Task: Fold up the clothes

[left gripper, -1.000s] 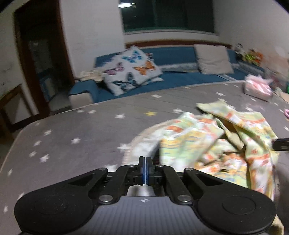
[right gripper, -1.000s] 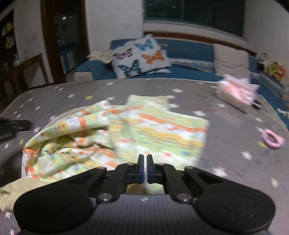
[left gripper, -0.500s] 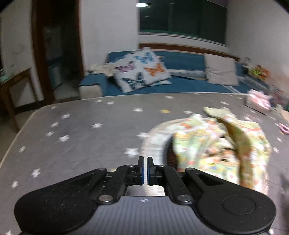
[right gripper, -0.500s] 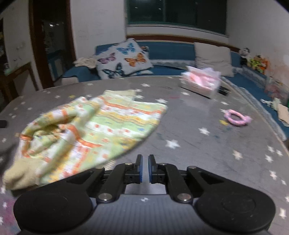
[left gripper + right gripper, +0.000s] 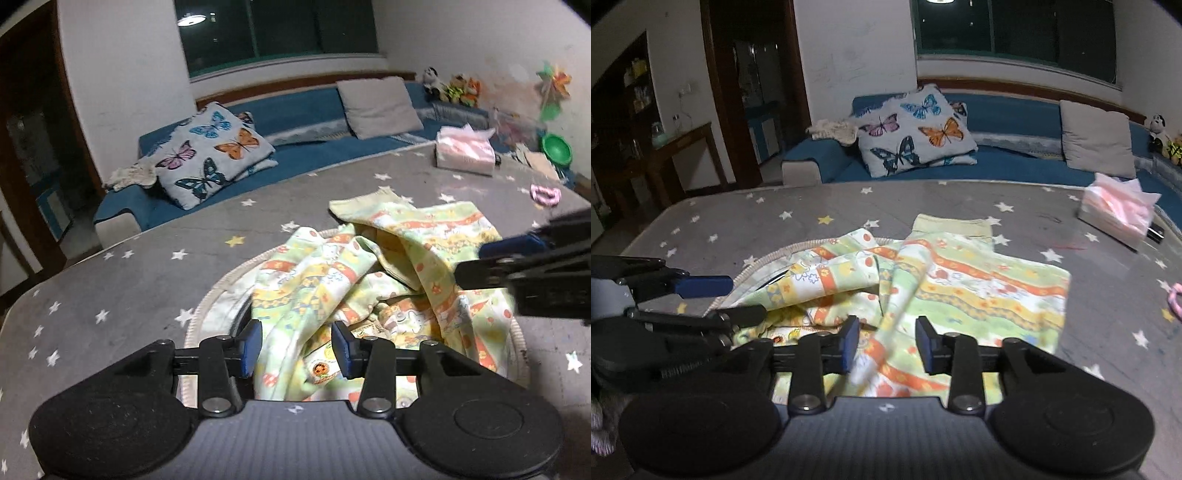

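A crumpled child's garment [image 5: 399, 266], pale green and yellow with orange bands, lies heaped on the grey star-print tabletop [image 5: 129, 280]. Part of it rests over a round whitish rope-edged mat [image 5: 221, 291]. My left gripper [image 5: 295, 347] hangs over the heap's near left side. Its jaws are opening, with a fold of cloth lying loose between them. My right gripper [image 5: 886, 343] is over the near edge of the garment [image 5: 979, 284]. Its jaws are opening too, around a raised, blurred ridge of cloth. Each gripper shows in the other's view: the right gripper [image 5: 517, 266], the left gripper [image 5: 701, 295].
A pink tissue pack [image 5: 1119, 210] stands at the table's far right. A pink ring [image 5: 545, 194] lies nearer, and a green bowl [image 5: 556, 149] sits beyond the edge. Behind the table runs a blue sofa with a butterfly pillow [image 5: 214, 155] and a grey cushion [image 5: 376, 103].
Both grippers were shut and empty. Both now stand apart over the garment, with cloth between the jaws. The left swung right toward the heap, the right swung back left onto it.
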A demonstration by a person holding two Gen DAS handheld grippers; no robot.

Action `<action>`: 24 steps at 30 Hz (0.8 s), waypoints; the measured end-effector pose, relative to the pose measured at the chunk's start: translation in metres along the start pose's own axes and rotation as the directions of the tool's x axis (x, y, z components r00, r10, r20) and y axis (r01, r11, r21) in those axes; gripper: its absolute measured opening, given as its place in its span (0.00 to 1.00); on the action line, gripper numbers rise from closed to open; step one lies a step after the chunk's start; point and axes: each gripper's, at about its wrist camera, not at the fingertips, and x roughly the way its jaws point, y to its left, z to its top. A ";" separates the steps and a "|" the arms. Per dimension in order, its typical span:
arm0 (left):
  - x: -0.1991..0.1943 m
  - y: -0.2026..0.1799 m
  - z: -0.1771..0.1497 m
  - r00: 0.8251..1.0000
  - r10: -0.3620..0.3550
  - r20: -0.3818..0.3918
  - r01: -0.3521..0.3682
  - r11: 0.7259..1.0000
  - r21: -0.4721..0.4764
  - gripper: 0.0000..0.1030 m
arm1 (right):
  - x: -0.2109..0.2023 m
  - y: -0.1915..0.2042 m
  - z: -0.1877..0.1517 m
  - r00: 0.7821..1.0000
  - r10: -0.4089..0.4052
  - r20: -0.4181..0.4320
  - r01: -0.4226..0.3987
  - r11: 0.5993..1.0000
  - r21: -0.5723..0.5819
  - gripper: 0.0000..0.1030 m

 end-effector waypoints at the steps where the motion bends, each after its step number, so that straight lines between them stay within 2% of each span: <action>1: 0.004 -0.001 0.000 1.000 -0.002 -0.004 0.002 1.000 0.008 0.39 | 0.008 0.002 0.001 1.000 -0.003 -0.013 0.003 1.000 -0.001 0.33; 3: 0.011 0.000 -0.002 1.000 -0.007 -0.012 0.007 1.000 0.013 0.13 | 0.024 0.005 0.002 0.999 -0.012 -0.042 0.012 1.000 -0.002 0.33; 4: 0.013 0.002 -0.003 1.000 -0.012 -0.016 0.012 1.000 0.002 0.09 | 0.031 0.006 0.002 0.998 -0.018 -0.058 0.018 1.000 -0.003 0.29; 5: 0.014 0.004 -0.004 1.000 -0.018 -0.018 0.018 1.000 -0.011 0.05 | 0.034 0.006 0.000 0.998 -0.018 -0.065 0.018 1.000 -0.001 0.15; 6: 0.013 0.007 -0.005 1.000 -0.018 -0.014 0.017 1.000 -0.022 0.03 | 0.034 0.003 -0.003 0.998 -0.017 -0.067 0.017 1.000 0.006 0.09; 8: 0.006 0.013 -0.008 1.000 -0.012 0.001 0.012 0.999 -0.047 0.02 | 0.029 -0.002 -0.007 0.998 -0.018 -0.060 0.019 1.000 0.016 0.03; 17: -0.053 0.043 -0.031 0.998 0.006 0.060 0.005 0.983 -0.186 0.01 | -0.048 -0.040 -0.031 0.999 -0.039 0.027 0.038 0.998 0.053 0.02; 21: -0.089 0.055 -0.057 0.999 0.010 0.048 0.001 0.972 -0.235 0.01 | -0.090 -0.059 -0.052 0.998 -0.047 0.046 0.044 0.997 0.070 0.01; 24: -0.118 0.055 -0.082 0.999 0.003 0.043 0.007 0.972 -0.236 0.00 | -0.119 -0.070 -0.071 0.998 -0.055 0.037 0.053 0.996 0.074 0.01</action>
